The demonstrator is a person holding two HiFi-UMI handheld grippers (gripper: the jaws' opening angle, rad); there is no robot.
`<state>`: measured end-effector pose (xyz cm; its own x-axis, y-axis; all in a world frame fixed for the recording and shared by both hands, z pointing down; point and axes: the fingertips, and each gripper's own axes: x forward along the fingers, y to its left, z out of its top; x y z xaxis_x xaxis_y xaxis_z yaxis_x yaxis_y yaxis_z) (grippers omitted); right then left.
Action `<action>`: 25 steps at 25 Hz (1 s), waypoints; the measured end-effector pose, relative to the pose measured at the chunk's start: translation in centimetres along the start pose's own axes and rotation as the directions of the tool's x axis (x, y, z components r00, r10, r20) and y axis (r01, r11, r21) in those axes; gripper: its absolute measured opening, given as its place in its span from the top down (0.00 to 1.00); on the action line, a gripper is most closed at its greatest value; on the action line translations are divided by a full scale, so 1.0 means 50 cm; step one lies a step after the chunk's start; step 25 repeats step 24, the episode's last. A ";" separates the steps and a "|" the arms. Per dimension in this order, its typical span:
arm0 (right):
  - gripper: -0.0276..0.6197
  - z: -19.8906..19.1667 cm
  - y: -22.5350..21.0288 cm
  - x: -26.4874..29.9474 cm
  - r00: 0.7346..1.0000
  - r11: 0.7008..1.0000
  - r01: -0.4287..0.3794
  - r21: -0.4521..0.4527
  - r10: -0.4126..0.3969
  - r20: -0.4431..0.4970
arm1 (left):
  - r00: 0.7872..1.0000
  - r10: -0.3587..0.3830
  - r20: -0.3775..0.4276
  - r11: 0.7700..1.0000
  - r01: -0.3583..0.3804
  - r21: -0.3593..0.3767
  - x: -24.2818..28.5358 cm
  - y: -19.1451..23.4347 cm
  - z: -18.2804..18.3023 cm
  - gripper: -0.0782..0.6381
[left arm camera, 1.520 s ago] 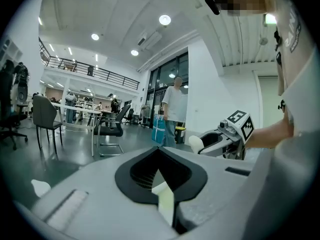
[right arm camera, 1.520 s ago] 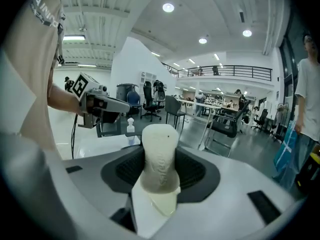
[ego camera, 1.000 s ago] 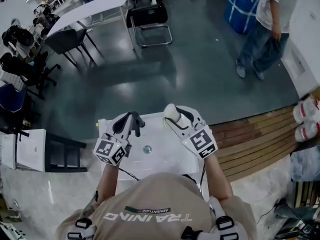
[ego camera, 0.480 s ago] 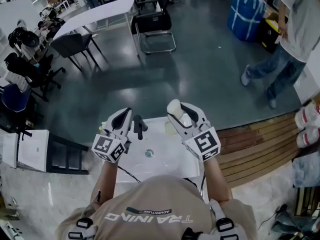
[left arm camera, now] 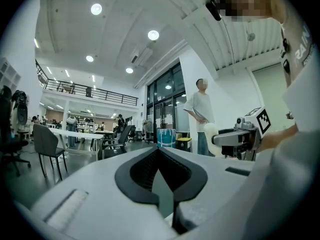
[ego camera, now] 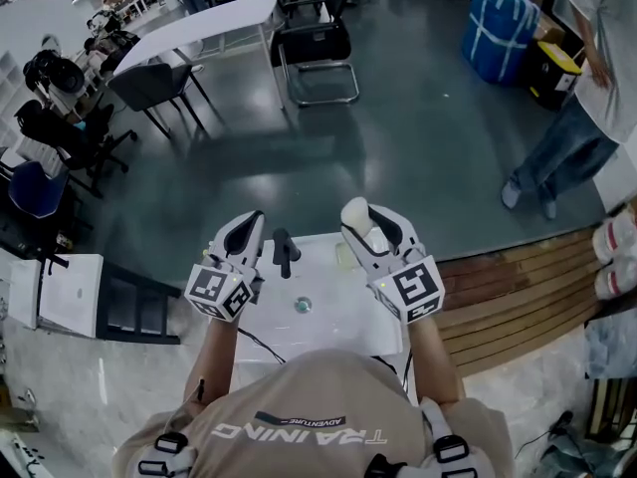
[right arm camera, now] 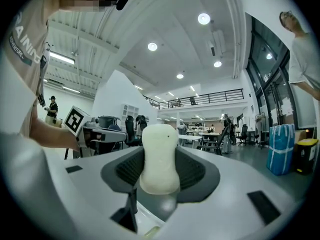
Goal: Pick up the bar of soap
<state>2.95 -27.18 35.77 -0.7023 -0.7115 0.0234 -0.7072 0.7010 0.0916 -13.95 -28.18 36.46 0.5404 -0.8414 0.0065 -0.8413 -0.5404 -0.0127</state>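
The bar of soap (right arm camera: pixel 160 156) is creamy white with a pinched waist. My right gripper (right arm camera: pixel 160 170) is shut on it, and the soap stands upright between the black pads. In the head view the soap (ego camera: pixel 353 213) sticks out of the right gripper (ego camera: pixel 360 223), above the far right corner of the white sink (ego camera: pixel 343 327). My left gripper (ego camera: pixel 249 229) hovers over the sink's left side. Seen in the left gripper view, the left gripper (left arm camera: pixel 160 153) is shut with nothing between its pads, and the soap (left arm camera: pixel 211 137) shows off to the right.
A black faucet (ego camera: pixel 285 251) stands at the back of the sink, between the two grippers, with the drain (ego camera: pixel 303 306) below it. Wooden decking (ego camera: pixel 518 287) lies to the right. Chairs (ego camera: pixel 317 48), a white table (ego camera: pixel 199 23) and a standing person (ego camera: pixel 582 118) are farther off.
Both grippers have drifted slightly right and forward over the sink, the soap still held in the right one. The person in the background has walked to the right.
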 end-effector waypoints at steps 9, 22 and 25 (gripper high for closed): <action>0.67 -0.013 -0.007 -0.002 1.000 1.000 0.016 0.011 -0.016 -0.004 | 1.000 0.016 -0.004 1.000 -0.016 -0.025 -0.003 -0.002 -0.017 0.90; 0.67 -0.019 -0.024 -0.008 1.000 1.000 0.018 0.013 -0.018 -0.002 | 1.000 0.025 -0.018 0.999 -0.026 -0.041 -0.003 -0.005 -0.033 0.90; 0.67 -0.015 -0.025 -0.005 1.000 1.000 0.016 0.011 -0.016 0.003 | 1.000 0.026 -0.015 0.999 -0.027 -0.039 -0.002 -0.003 -0.030 0.90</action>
